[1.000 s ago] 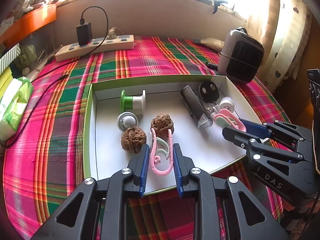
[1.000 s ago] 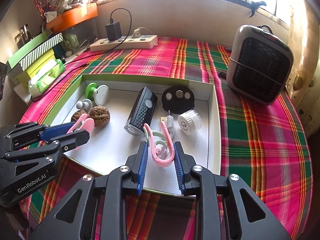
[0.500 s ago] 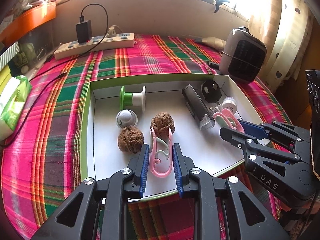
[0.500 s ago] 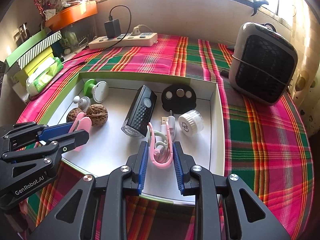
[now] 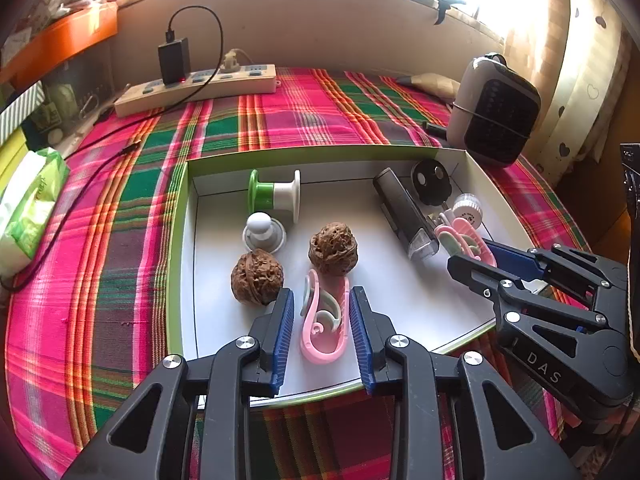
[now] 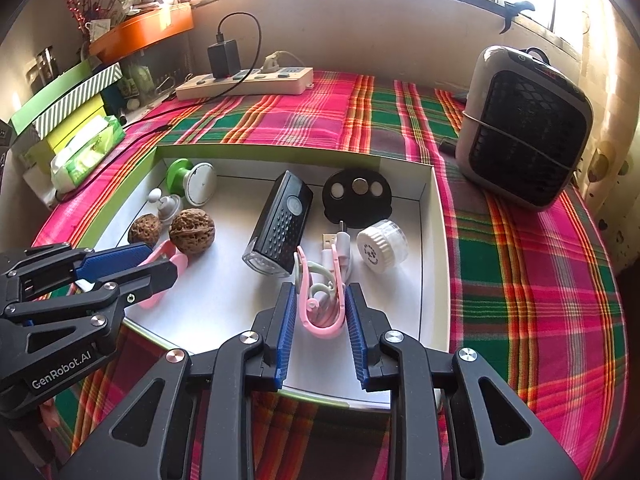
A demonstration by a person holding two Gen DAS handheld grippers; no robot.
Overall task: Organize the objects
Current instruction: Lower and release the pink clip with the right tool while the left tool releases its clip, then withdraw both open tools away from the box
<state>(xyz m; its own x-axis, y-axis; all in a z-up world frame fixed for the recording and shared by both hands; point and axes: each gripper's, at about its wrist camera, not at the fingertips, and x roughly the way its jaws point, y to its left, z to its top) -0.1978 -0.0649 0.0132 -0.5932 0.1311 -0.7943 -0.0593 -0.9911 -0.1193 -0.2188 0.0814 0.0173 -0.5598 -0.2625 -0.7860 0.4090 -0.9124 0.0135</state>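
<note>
Left wrist view: left gripper (image 5: 321, 312) over the near edge of the shallow white box (image 5: 436, 312), jaws opening, a pink clip (image 5: 324, 320) lying between the blue pads, gaps visible on both sides, so no longer pinched. Near end of that clip resting on the box floor, far end just short of a walnut (image 5: 333, 248). Second walnut (image 5: 257, 277) just left of the left finger. Farther in: a small white knob (image 5: 264, 232), a green and white spool (image 5: 276, 196).

Right wrist view: right gripper (image 6: 320, 310) narrowly closed on a second pink clip (image 6: 320, 304), both pads pressing its sides, clip standing at the near right part of the box. Behind it a white cable (image 6: 338, 250), partly hidden by the clip. Black torch (image 6: 282, 224) just left, white round cap (image 6: 382, 245) just right, black disc (image 6: 357, 198) farther back.

Hands holding both tools out of sight. Box near rim hidden under the fingers. Beyond the box on the checked cloth (image 6: 520, 280): power strip (image 6: 246, 80) far left, small heater (image 6: 524, 128) far right, partly washed out by window glare.
</note>
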